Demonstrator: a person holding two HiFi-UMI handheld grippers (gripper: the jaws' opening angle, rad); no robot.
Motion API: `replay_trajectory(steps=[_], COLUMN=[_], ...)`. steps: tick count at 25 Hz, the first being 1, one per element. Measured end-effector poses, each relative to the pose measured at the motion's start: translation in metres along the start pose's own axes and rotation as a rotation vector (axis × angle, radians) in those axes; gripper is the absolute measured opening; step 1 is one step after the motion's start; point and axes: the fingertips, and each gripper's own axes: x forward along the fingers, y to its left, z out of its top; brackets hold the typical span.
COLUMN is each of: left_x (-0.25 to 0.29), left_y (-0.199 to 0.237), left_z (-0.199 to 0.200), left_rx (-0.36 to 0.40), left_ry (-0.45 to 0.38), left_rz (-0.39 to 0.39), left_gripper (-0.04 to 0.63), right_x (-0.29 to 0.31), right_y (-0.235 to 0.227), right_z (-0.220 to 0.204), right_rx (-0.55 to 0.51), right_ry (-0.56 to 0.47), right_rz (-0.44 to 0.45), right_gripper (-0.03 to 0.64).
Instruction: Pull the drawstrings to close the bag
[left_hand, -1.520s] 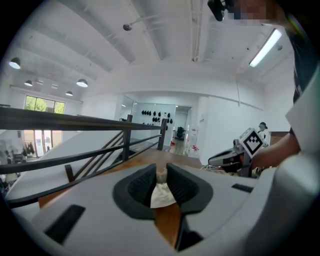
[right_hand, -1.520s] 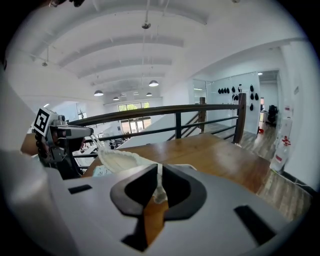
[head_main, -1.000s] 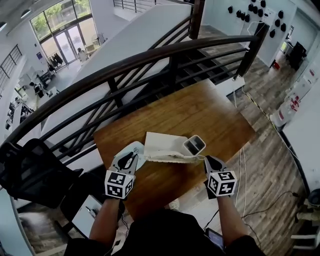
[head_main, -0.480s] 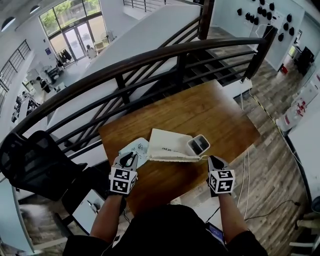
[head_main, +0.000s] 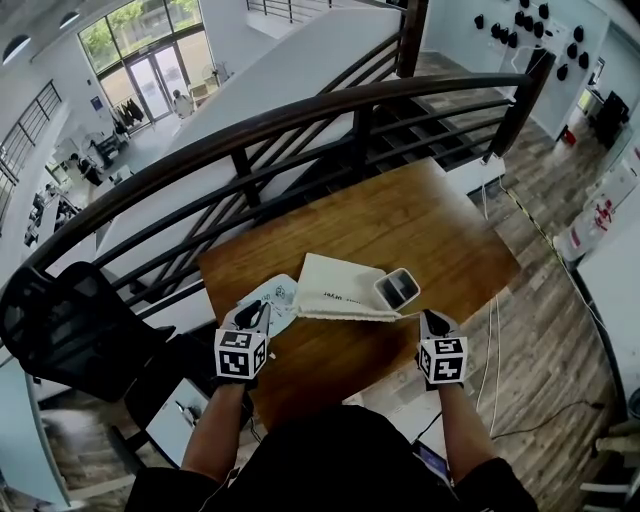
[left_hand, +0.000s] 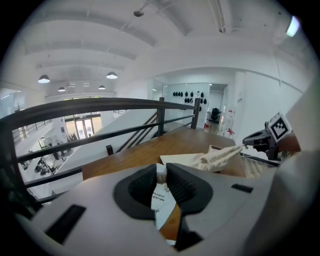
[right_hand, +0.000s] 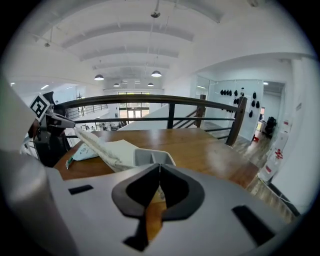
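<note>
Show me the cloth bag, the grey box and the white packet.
cloth bag (head_main: 335, 283), head view, middle of its flat cream side.
grey box (head_main: 398, 289), head view, its open inside.
white packet (head_main: 279, 293), head view, its printed upper face.

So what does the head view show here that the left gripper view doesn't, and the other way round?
Head view only: the person's forearms, a black chair at the left, and the left gripper seen from outside. Left gripper view only: the drawstring end pinched between the left tongs, plus ceiling lamps. Both: the bag with its gathered mouth, the wooden table, the railing and the right gripper.
</note>
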Motion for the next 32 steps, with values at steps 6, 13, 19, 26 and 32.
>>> replay_trajectory(steps=[6, 13, 19, 26, 32], left_x=[0.001, 0.002, 0.003, 0.000, -0.002], left_y=[0.001, 0.014, 0.012, 0.031, 0.029], left_z=[0.001, -0.001, 0.005, -0.007, -0.010], left_rx=[0.038, -0.006, 0.024, -0.080, -0.038], left_ry=[0.009, 0.016, 0.016, 0.030, 0.050], left_rz=[0.022, 0.076, 0.068, 0.073, 0.094], left_gripper=[0.066, 0.062, 0.063, 0.057, 0.057], right_x=[0.001, 0.005, 0.006, 0.005, 0.006], right_y=[-0.002, -0.042, -0.043, -0.081, -0.073], right_z=[0.001, -0.009, -0.001, -0.018, -0.017], right_rx=[-0.025, -0.015, -0.036, 0.006, -0.039], right_ry=[-0.002, 0.038, 0.026, 0.041, 0.046], right_rz=[-0.016, -0.148, -0.142, -0.202, -0.217], right_gripper=[0.000, -0.002, 0.000, -0.002, -0.002])
